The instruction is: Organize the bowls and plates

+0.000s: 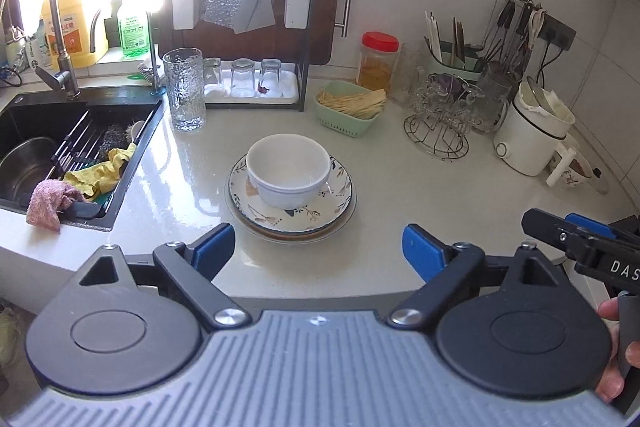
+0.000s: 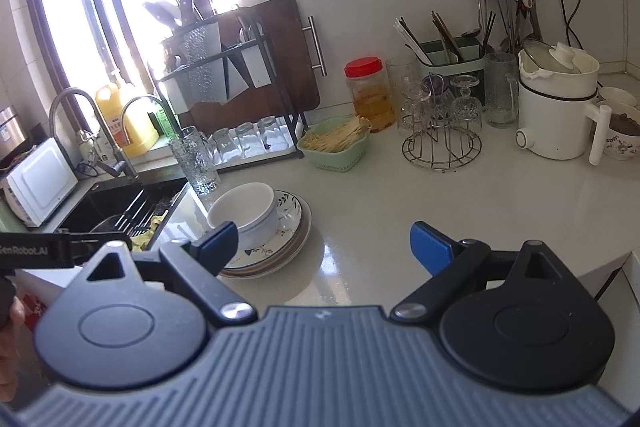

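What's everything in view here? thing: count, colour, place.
bowl: 1, white, on the plate stack
plates: stack, count unclear, top one floral, counter centre
tall glass: 1, clear, beside the sink
sink: 1, black, left
cloths: 2, pink and yellow, sink edge
small glasses: 3, clear, upside down on rack tray
basket: 1, green, holds pale sticks
jar: 1, red lid, by wall
cooker pot: 1, white, right
left gripper: fingers blue, open, empty
right gripper: fingers blue, open, empty

White countertop (image 1: 400, 187): plate stack (image 1: 292, 223), tall glass (image 1: 185, 89), green basket (image 1: 350, 109), kettle (image 1: 532, 135).
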A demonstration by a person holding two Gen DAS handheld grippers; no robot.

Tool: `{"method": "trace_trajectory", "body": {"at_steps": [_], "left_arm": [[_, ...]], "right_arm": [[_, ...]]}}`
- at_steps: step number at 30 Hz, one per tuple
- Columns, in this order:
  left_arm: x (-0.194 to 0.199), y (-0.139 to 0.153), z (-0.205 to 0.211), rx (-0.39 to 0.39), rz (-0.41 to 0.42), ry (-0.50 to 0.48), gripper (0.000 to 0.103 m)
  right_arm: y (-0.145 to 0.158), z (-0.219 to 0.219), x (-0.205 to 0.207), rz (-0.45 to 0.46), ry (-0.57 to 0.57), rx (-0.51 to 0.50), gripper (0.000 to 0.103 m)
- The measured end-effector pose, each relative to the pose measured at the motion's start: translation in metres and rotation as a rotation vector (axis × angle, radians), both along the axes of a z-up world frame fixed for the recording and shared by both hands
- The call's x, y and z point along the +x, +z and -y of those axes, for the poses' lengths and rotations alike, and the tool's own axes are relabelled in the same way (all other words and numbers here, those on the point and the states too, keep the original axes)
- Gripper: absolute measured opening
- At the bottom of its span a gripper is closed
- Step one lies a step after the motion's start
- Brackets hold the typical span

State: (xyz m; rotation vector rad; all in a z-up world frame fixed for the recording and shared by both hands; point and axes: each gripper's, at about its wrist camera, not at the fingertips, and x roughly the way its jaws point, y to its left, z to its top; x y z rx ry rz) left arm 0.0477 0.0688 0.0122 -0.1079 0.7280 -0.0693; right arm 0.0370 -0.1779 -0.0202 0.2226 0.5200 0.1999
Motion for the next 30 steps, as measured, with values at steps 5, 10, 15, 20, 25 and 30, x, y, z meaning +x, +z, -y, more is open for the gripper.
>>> {"method": "trace_trajectory", "body": {"at_steps": [5,10,15,20,25,30], "left_arm": [[-0.015,0.000,0.001,0.003,0.001,0.008,0.097],[-0.027,0.000,0.003,0.026,-0.002,0.008,0.098],[-0.033,0.000,0.002,0.022,-0.010,0.006,0.098],[-0.037,-0.002,0.002,0.024,-0.018,0.012,0.098],[-0.040,-0.002,0.000,0.031,-0.011,0.015,0.098],[-0.042,-0.001,-0.002,0.037,-0.008,0.020,0.098]], "right_arm": [[0.001,-0.002,-0.013,0.016,0.006,-0.002,0.094],[0.000,-0.004,-0.022,0.018,0.011,-0.003,0.094],[0.002,-0.005,-0.028,0.028,0.009,-0.004,0.094],[0.000,-0.006,-0.029,0.014,0.016,-0.004,0.094],[-0.001,-0.008,-0.031,0.014,0.015,-0.006,0.094],[0.000,-0.010,-0.035,0.017,0.019,-0.010,0.094]]}}
